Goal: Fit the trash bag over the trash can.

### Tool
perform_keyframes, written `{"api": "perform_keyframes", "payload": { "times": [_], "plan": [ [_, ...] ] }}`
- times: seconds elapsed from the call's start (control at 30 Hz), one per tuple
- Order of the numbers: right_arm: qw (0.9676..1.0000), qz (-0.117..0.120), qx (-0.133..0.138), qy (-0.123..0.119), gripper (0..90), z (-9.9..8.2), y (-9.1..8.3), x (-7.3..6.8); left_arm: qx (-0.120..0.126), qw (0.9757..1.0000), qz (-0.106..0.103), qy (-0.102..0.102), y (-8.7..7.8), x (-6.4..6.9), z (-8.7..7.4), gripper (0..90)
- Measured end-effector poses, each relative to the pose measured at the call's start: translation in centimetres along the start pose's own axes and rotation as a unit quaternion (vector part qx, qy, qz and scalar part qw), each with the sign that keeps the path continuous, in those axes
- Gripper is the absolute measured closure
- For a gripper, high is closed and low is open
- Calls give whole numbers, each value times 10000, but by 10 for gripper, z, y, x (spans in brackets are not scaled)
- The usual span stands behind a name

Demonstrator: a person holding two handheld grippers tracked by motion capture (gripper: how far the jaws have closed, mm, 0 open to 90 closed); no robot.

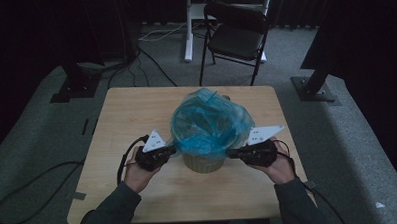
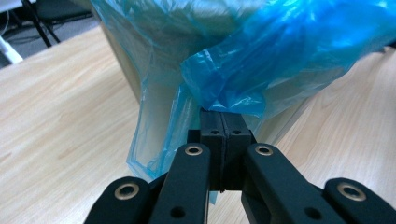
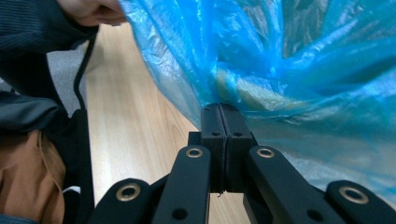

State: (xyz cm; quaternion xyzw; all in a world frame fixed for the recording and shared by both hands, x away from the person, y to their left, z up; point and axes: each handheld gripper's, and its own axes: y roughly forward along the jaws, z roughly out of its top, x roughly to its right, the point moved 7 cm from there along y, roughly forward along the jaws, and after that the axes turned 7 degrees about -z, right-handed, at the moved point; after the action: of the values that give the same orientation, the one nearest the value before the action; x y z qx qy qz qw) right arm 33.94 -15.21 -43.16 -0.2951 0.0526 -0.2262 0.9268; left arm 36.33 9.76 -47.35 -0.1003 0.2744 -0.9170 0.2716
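Bag: a translucent blue plastic bag (image 1: 209,122) lines and spills over a small beige round bin (image 1: 203,163) at the middle of the light wooden table (image 1: 131,114).
Left gripper (image 1: 172,151): jaws pressed together on the bag's left edge.
Right gripper (image 1: 231,153): jaws clamped on the bag's right edge.
Surroundings: a black folding chair (image 1: 236,35) stands beyond the far edge; black cables (image 1: 34,183) trail over grey carpet at left.
In the way: bag folds hide the bin's rim.

Bag (image 1: 209,122) lines bin (image 1: 203,163); chair (image 1: 236,33) behind table (image 1: 136,114).
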Motion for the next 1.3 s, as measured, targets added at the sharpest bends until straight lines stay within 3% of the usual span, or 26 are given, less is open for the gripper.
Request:
{"api": "perform_keyframes", "payload": {
  "times": [0.23,0.97,1.13,1.3],
  "plan": [
    [9999,59,5,-96,895,3,0,-3,-124,9999,24,-64,2,-4,-6,895],
    [9991,-235,-340,15,895,-16,-4,11,-252,9996,81,-113,-2,-7,-16,894],
    [9991,-277,-315,2,895,-16,-8,12,8,9997,77,-241,-14,-12,-12,819],
    [9992,-287,-294,10,895,-15,-8,12,242,9994,99,-246,-28,-15,-3,749]
  ]
}}
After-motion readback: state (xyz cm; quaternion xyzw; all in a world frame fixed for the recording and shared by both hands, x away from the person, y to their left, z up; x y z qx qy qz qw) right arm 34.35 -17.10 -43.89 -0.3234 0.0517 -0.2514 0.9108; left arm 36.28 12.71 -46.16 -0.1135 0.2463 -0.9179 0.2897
